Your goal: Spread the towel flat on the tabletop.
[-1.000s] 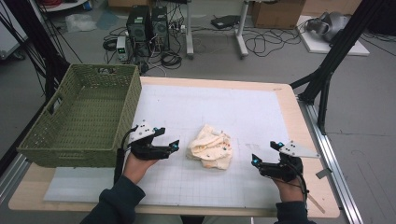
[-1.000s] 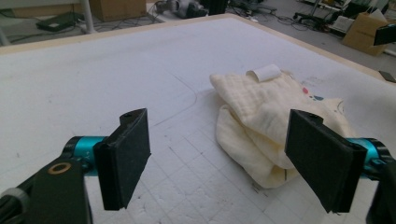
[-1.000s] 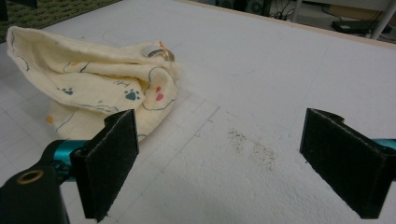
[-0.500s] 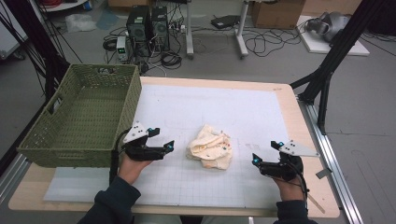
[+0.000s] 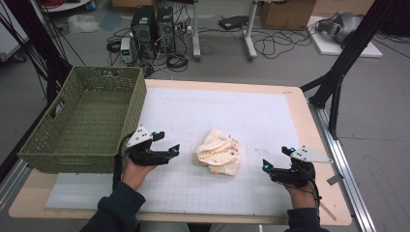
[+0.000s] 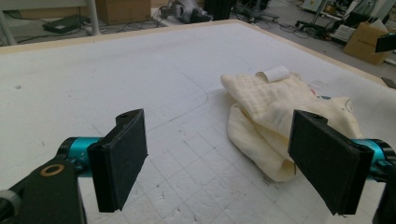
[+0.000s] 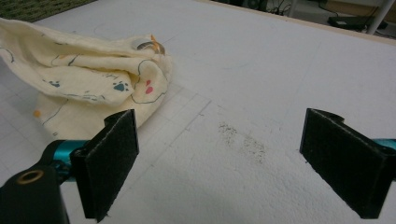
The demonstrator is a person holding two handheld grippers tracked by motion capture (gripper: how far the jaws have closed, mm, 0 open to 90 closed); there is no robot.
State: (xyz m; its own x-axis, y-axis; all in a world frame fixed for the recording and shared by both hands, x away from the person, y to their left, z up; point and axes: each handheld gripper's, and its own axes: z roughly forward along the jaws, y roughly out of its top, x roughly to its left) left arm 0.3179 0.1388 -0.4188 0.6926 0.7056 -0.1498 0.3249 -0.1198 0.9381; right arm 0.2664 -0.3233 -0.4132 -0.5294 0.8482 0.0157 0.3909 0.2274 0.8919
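Note:
A crumpled cream cloth point(image 5: 217, 153) with small printed paw and face figures lies on the white gridded mat near the table's middle. My left gripper point(image 5: 170, 151) hovers just left of it, jaws open and empty; in the left gripper view the cloth point(image 6: 285, 109) lies ahead to the right between the pads point(image 6: 120, 158). My right gripper point(image 5: 267, 166) sits farther right near the front edge, open with nothing between its jaws. In the right gripper view the cloth point(image 7: 88, 88) lies ahead to the left.
A green woven basket point(image 5: 82, 121) stands at the table's left side, beside my left hand. The white mat point(image 5: 232, 111) covers most of the wooden tabletop. Black stand legs point(image 5: 338, 72) rise by the table's right far corner.
My left gripper has drifted slightly back and left, away from the cloth. The right gripper and the cloth have stayed where they were.

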